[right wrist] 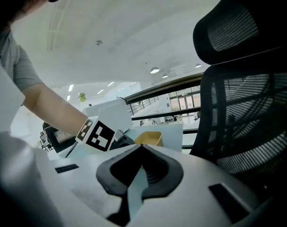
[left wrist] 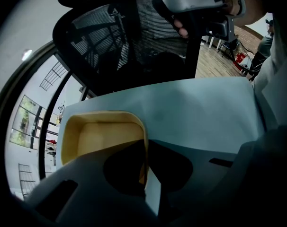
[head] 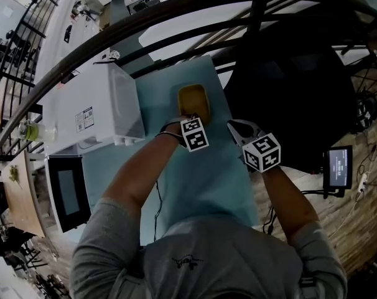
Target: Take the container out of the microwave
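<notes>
- A shallow yellow container [head: 193, 99], rectangular with rounded corners and a thin smooth wall, is outside the microwave, at the far part of a pale blue, matte table [head: 201, 185]. Whether it rests on the surface or hangs just above it cannot be told.
- The boxy white microwave [head: 95, 108] stands to the container's left, its dark-windowed door [head: 67, 192] swung open toward the person.
- A black mesh-backed chair [head: 294, 86] stands beyond the table's right edge.
- The person, in a grey shirt [head: 207, 260], reaches the bare left forearm [head: 135, 173] forward over the table, with that tool pointing steeply down.
- The right forearm [head: 288, 198] is held near the table's right edge, its tool tilted only slightly downward.
- The left tongs [left wrist: 146, 145] are pinched tight on the container's near right wall, one jaw inside the rim and one outside.
- The right tongs [right wrist: 142, 146] are closed tip to tip with nothing between them, well apart from the container and aimed across the table toward it and the microwave.
</notes>
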`<state>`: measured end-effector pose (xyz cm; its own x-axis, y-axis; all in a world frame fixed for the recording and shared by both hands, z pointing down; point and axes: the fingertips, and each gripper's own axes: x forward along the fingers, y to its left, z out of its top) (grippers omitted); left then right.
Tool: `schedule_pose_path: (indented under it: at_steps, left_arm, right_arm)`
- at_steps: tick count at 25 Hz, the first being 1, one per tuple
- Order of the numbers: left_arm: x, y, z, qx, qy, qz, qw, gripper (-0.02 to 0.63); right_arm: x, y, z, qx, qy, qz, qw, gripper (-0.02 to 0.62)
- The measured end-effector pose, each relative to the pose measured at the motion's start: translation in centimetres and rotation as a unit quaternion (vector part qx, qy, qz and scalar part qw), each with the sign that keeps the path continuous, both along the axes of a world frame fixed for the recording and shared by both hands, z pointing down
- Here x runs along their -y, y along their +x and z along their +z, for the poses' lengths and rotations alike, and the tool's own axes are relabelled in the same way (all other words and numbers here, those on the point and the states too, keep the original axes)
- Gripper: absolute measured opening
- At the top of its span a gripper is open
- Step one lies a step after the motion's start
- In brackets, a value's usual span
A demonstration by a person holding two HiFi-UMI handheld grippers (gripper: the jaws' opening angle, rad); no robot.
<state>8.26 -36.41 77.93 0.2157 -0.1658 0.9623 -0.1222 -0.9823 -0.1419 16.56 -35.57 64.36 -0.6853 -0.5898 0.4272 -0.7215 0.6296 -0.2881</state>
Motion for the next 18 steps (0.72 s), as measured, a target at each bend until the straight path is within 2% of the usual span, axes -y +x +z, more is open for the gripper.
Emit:
schedule_pose_path:
  at_steps: [4, 9, 18]
  left_arm:
    - [0.2, -0.1, -0.6, -0.009, 0.003, -0.013, 0.9999, 0.036]
    - [0.5, 0.2, -2.2, -0.027, 0.005, -0.033, 0.9991, 0.140]
    - [0.2, 0.0, -6.4, -0.072, 0.019, -0.075, 0.9944, 0.163]
  right_arm:
    - [-0.2, -0.1, -0.3, -0.001, 0.000, -0.001, 1.000, 0.017]
    - [-0.4, -0.1, -1.2, -0.001, 0.004, -0.001, 1.000, 0.017]
    - [-1.0, -0.3, -3.2, -0.005, 0.018, 0.001, 1.000, 0.017]
